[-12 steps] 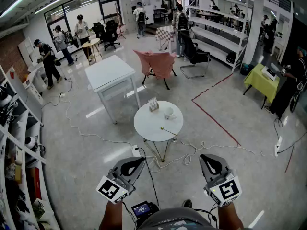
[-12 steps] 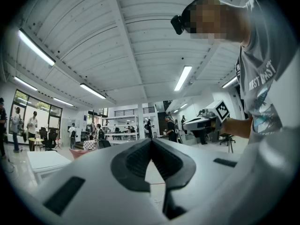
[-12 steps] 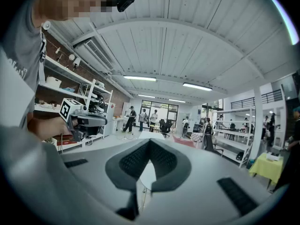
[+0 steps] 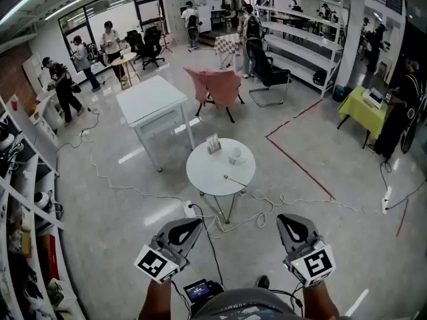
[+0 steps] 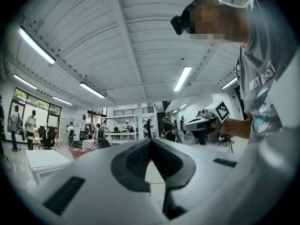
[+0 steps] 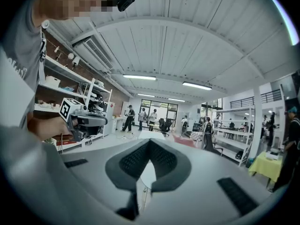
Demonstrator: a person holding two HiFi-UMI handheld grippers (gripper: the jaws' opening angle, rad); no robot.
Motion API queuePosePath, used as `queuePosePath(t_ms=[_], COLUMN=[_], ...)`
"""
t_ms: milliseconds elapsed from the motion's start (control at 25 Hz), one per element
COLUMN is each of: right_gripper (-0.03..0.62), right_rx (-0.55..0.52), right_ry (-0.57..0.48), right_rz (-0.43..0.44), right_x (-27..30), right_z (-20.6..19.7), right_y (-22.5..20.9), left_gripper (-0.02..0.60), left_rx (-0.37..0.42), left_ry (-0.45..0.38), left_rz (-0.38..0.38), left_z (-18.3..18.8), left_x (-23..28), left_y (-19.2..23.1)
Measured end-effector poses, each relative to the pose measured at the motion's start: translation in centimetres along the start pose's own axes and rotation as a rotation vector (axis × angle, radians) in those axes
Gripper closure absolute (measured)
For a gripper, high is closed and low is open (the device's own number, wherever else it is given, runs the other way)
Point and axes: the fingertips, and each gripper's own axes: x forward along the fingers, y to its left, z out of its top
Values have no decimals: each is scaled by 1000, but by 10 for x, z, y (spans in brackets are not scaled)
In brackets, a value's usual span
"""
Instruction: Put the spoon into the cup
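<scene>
White round tabletop (image 4: 200, 179) well ahead of both claws; thin gold metal spoon (image 4: 233, 181) lies on it, small white cup (image 4: 235, 157) just beyond, apart. Left claw (image 4: 190, 227) and right claw (image 4: 291, 224) closed tight, empty. Step: approach; next likely needs closing in and opening one claw. Only head view shows spoon and cup; gripper views show jaws meeting

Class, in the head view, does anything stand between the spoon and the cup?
Nothing visible does: only bare round white table lies between the thin spoon and the white cup. The small card stand sits beside the cup, off that line.
</scene>
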Motion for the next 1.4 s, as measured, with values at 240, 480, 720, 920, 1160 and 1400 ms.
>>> queuePosePath(t_ms=[240,480,720,920,1160,1400], right_gripper=[592,592,592,592,592,592], right_rx=[12,50,45,51,73,23], right_ry=[-5,-20,-13,-20,-18,-80], right_rz=[-17,-36,-51,-39,-2,38], right_x=[6,12,11,22,41,59], right_z=[-2,-5,-5,-4,-12,0], right_y=[7,19,13,1,-28,-68], left_gripper=[581,581,581,581,581,581], left_rx=[-3,-6,-19,-26,-15,-9], left_ry=[-6,-20,-28,-11,26,19], left_rz=[-20,-49,-58,-46,-11,18], left_z=[-3,-8,-11,-12,-14,-4], left_x=[-5,-11,-6,4,25,63], left_y=[6,12,13,17,23,30])
